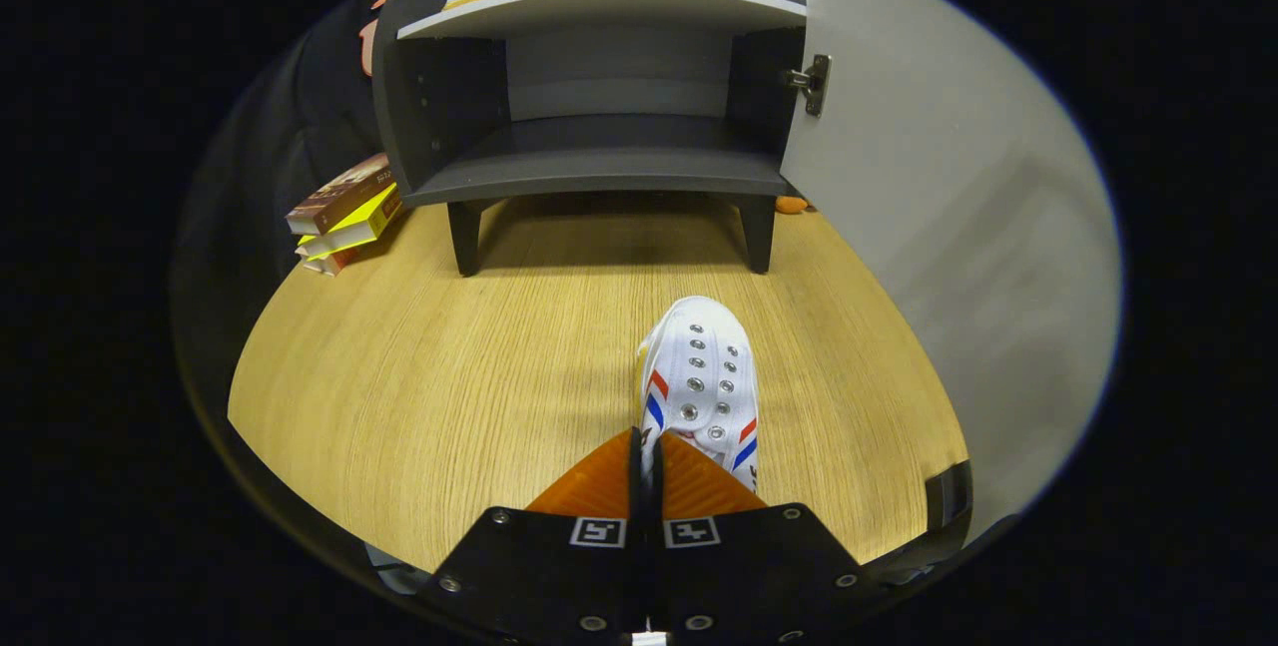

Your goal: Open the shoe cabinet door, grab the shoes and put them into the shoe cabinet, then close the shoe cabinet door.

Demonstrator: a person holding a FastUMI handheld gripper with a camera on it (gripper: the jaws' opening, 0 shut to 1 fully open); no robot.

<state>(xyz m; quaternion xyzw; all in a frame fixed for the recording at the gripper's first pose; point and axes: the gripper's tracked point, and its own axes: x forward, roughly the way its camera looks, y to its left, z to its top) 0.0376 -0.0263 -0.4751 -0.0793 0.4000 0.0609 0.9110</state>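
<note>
Gripper point(646, 446) fingers pinching together on shoe point(701, 381) at heel edge, carrying it. Shoe's long axis pointing straight at cabinet point(599, 167). Cabinet standing ahead, door point(929, 207) open, lower shelf lying free beyond shoe toe.

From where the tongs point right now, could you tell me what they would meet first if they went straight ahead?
The tongs are shut on the white shoe, which leads the way. Straight on, the shoe's toe would probably reach the shoe cabinet first, near its open lower shelf, though depth and height are hard to judge here.
</note>
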